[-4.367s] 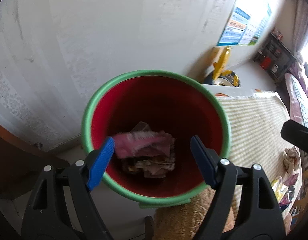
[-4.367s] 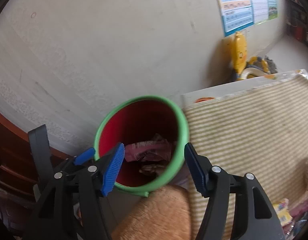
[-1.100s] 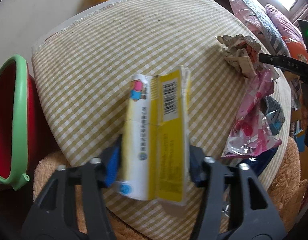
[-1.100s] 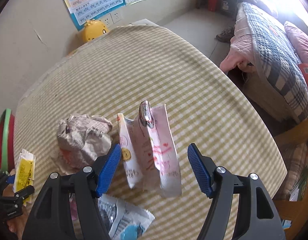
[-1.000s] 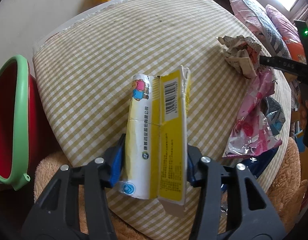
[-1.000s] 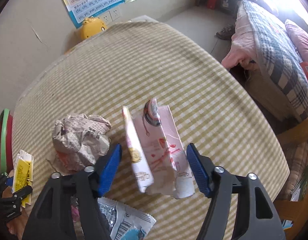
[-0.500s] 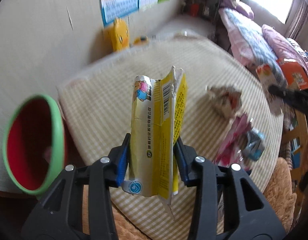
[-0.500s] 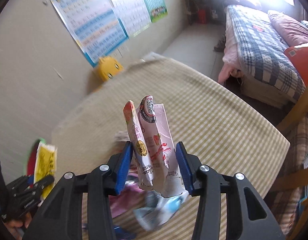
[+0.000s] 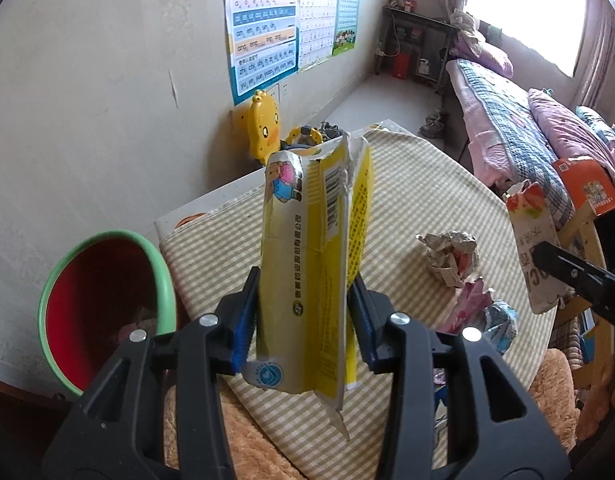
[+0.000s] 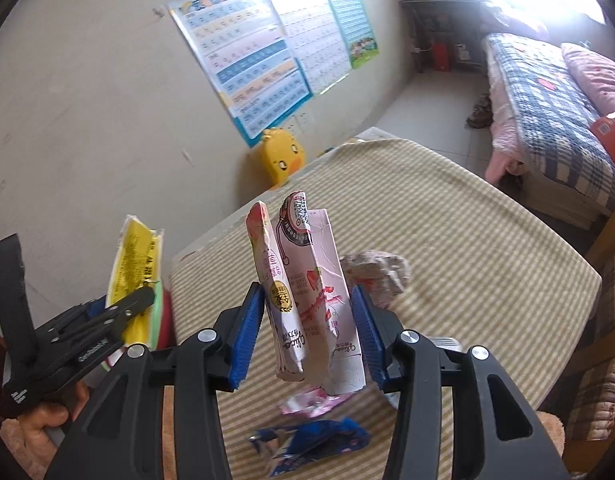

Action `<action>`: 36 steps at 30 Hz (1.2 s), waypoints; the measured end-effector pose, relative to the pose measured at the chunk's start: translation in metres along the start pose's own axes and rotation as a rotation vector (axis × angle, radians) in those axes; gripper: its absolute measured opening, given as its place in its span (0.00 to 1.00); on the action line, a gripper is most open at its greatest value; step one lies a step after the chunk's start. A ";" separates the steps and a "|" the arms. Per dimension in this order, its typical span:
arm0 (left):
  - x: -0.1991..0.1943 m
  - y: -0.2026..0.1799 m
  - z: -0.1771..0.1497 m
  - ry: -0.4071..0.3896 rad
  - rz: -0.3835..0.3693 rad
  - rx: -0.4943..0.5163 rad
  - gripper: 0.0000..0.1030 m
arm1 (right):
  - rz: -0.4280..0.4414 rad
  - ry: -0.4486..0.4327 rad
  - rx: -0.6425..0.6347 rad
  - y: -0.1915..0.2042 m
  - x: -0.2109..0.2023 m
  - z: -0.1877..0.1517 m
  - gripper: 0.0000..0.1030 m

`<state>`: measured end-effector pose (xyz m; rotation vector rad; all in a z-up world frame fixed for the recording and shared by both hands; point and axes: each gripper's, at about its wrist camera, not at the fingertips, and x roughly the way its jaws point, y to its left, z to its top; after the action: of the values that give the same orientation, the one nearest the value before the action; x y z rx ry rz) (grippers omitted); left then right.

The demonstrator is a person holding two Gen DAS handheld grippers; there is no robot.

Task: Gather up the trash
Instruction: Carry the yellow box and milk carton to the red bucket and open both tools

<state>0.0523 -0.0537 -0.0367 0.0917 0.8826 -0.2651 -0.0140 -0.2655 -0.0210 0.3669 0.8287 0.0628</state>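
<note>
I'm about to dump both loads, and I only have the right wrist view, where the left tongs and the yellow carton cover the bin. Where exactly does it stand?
Observer: The red bin with the green rim stands off the table's left corner, close to the wall.
Operator: Is its mouth clear?
Observer: It is open and tipped toward the left camera, with a few scraps at the bottom.
Operator: How do the left tongs sit on the yellow carton?
Observer: The left tongs are shut on the yellow carton, with both blue pads pressed against its sides.
</note>
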 end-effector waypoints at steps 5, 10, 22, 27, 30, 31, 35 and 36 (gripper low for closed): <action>-0.003 0.011 -0.004 -0.008 0.007 -0.027 0.39 | 0.013 -0.004 -0.030 0.018 -0.002 -0.001 0.43; -0.007 0.020 -0.006 -0.026 0.017 -0.043 0.40 | 0.019 -0.008 -0.060 0.037 -0.003 -0.003 0.43; -0.013 0.049 -0.014 -0.052 0.045 -0.091 0.40 | 0.032 0.015 -0.135 0.068 0.003 -0.006 0.43; -0.015 0.064 -0.019 -0.064 0.068 -0.109 0.40 | 0.040 0.029 -0.171 0.085 0.008 -0.008 0.43; -0.016 0.073 -0.022 -0.067 0.082 -0.122 0.40 | 0.046 0.037 -0.191 0.094 0.010 -0.010 0.43; -0.016 0.077 -0.022 -0.068 0.086 -0.128 0.40 | 0.049 0.042 -0.199 0.098 0.012 -0.010 0.43; -0.017 0.091 -0.026 -0.067 0.100 -0.153 0.40 | 0.056 0.055 -0.228 0.113 0.017 -0.012 0.43; -0.017 0.095 -0.027 -0.067 0.104 -0.159 0.40 | 0.057 0.057 -0.233 0.115 0.018 -0.012 0.43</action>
<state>0.0469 0.0459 -0.0439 -0.0187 0.8269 -0.0996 -0.0004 -0.1512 -0.0019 0.1693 0.8571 0.2224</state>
